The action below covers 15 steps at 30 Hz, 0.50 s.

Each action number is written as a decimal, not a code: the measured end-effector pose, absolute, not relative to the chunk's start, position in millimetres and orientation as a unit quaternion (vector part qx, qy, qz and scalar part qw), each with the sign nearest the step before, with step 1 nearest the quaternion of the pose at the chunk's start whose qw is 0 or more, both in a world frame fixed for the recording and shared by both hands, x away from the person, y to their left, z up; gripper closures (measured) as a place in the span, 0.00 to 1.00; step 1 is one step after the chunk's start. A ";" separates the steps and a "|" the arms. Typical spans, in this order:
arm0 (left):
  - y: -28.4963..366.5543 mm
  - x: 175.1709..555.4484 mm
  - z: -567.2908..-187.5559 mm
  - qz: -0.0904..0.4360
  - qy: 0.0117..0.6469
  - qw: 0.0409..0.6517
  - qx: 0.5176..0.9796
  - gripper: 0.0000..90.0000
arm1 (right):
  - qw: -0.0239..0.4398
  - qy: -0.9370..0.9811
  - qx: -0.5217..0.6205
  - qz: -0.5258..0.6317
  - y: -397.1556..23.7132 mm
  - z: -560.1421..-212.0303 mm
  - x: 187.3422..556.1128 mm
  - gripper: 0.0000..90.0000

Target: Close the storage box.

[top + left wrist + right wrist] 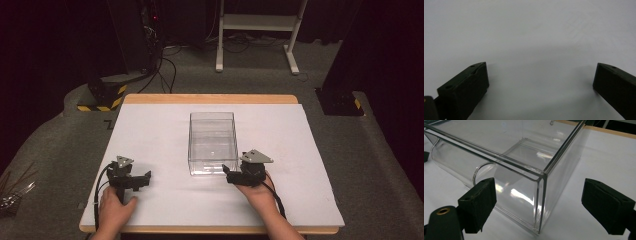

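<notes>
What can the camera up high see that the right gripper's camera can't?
The high view alone takes in the whole white table, the person's two hands, the left gripper resting on bare table, and the floor with a white stand behind. The right gripper view alone gives a close look at the clear box's near corner, the curved cutout in its front wall, and how wide apart its own black jaws stand. Both share the clear box, empty, and the right gripper at that corner.

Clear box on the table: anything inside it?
The clear box looks empty: through its walls the right gripper view shows just its own bare floor and reflections. Nothing covers it; glare could hide something very small.
</notes>
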<state>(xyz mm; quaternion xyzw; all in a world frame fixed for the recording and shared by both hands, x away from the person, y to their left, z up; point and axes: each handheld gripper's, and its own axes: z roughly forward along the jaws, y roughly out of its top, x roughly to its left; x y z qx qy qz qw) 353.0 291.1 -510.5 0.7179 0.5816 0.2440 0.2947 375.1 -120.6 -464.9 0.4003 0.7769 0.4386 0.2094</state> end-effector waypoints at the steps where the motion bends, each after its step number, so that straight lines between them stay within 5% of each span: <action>1: 291.1 353.0 -510.5 0.244 0.582 0.295 0.718 0.01 | 0.208 0.775 0.403 0.439 -120.3 -465.5 377.2 0.14; 15: 291.2 353.1 -510.5 0.243 0.582 0.295 0.718 0.00 | 0.212 0.764 0.424 0.437 -117.4 -468.0 392.5 0.15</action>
